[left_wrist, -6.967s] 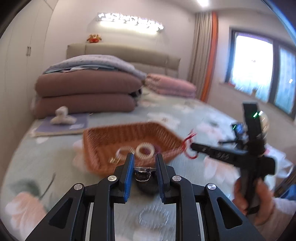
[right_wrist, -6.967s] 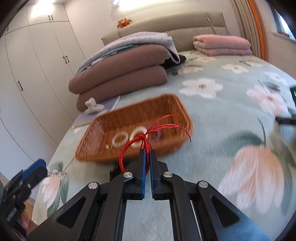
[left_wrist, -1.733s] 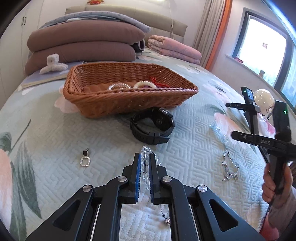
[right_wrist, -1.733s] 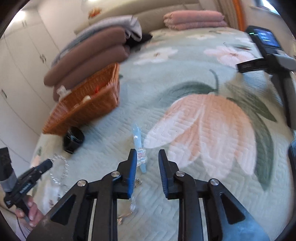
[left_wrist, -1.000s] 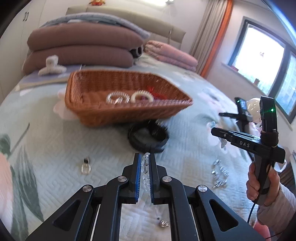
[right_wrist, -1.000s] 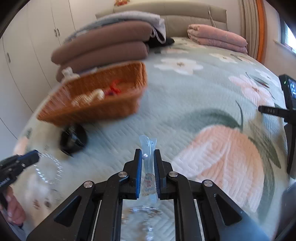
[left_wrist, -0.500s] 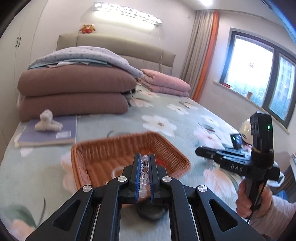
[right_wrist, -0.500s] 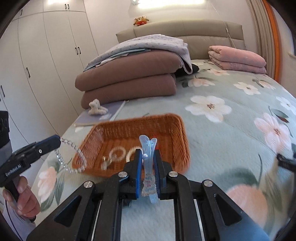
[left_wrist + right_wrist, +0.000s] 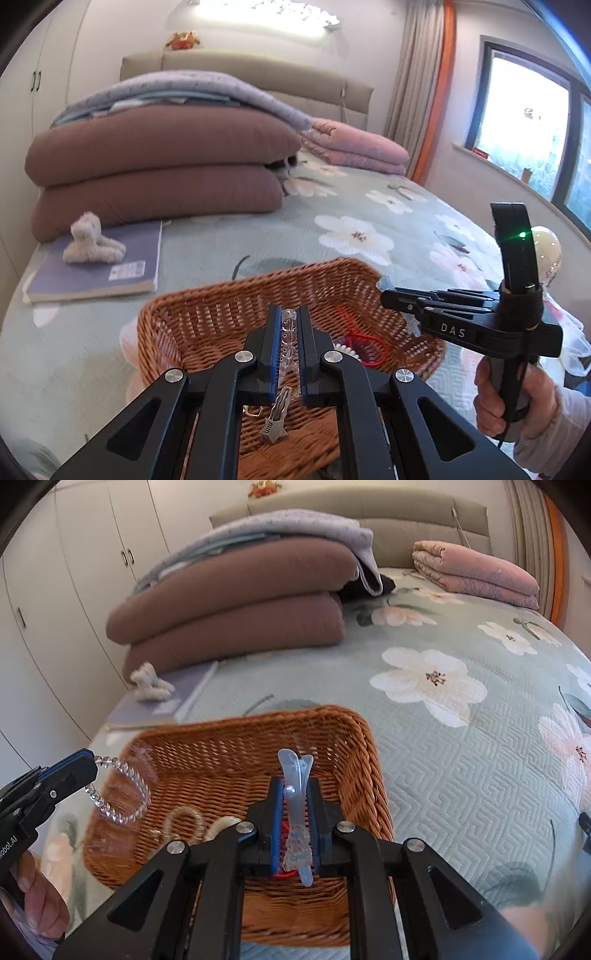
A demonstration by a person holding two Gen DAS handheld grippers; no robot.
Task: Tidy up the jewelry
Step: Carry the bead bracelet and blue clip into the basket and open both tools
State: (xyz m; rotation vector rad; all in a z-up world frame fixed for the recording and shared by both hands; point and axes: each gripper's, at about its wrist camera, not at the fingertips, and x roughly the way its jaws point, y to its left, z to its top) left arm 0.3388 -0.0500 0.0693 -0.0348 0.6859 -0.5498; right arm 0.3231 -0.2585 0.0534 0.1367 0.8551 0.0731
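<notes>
Basket point(image 9: 207, 314) on bed point(image 9: 369, 206), notebook point(image 9: 103, 269) behind-left, folded quilts point(image 9: 159, 166) behind

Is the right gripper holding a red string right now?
No, the right gripper is shut on a pale blue hair clip; the red string lies inside the wicker basket.

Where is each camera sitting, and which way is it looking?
Left wrist view: rides on the left hand-held gripper, looking along its fingers down at the wicker basket; its fingers pinch a clear bead bracelet; the person's right hand shows.
Right wrist view: rides on the right hand-held gripper, looking down into the same basket; its fingers pinch a pale blue hair clip; the person's left hand shows.
Both share: basket, brown folded quilts, flowered bedspread.
</notes>
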